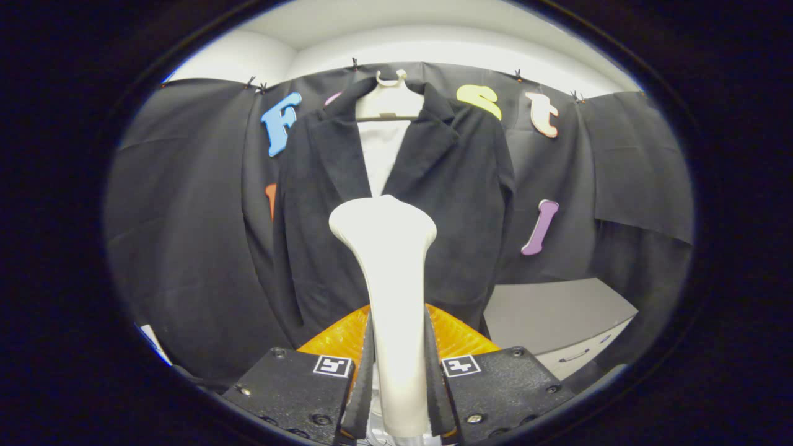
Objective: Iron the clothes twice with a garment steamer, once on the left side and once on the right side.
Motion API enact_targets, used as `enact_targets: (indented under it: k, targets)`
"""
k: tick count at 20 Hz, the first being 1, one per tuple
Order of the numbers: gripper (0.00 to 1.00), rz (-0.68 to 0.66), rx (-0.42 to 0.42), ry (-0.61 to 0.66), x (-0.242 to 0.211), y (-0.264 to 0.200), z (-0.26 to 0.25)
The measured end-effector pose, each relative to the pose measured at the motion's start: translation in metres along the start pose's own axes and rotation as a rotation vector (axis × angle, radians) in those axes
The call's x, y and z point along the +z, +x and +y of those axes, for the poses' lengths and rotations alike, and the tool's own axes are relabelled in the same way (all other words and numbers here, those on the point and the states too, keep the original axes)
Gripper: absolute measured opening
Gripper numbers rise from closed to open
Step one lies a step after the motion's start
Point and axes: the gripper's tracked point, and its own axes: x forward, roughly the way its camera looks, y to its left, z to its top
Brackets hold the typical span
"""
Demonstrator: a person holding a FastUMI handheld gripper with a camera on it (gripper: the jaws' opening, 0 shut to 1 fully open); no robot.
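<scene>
the hand-held gripper is closed on the garment steamer, both fingers pressing on either side of its slim cream handle. the steamer rises from between the fingers and widens into a flat, rounded head, smooth and matte like moulded plastic. that head stands in front of the jacket, at mid-chest, just below the point where the lapels meet. whether the head touches the cloth cannot be told from this view.

progress, as judged: the steamer is in hand and presented to the jacket's centre line. nothing on the cloth shows that either side has had a pass, so both the left pass and the right pass are taken as outstanding.

the jacket is dark, with a soft, slightly napped surface and wide notched lapels. it hangs open on a pale hanger above the steamer head, over a white lining or shirt showing between the lapels. it hangs fairly flat, with light vertical folds toward its lower left.

the finger pads are black and ribbed; behind them, at the foot of the steamer, sits a translucent orange ridged part. right of the jacket's hem stands a grey cabinet with drawer handles.
</scene>
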Motion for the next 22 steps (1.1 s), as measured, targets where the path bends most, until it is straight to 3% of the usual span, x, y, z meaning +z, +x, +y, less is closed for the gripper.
enact_targets:
  k: [10, 22]
  targets:
    - [0.4, -0.144, 0.002, 0.005, 0.11, 0.023, 0.04]
    - [0.4, -0.183, -0.045, -0.116, 0.118, 0.068, 0.091]
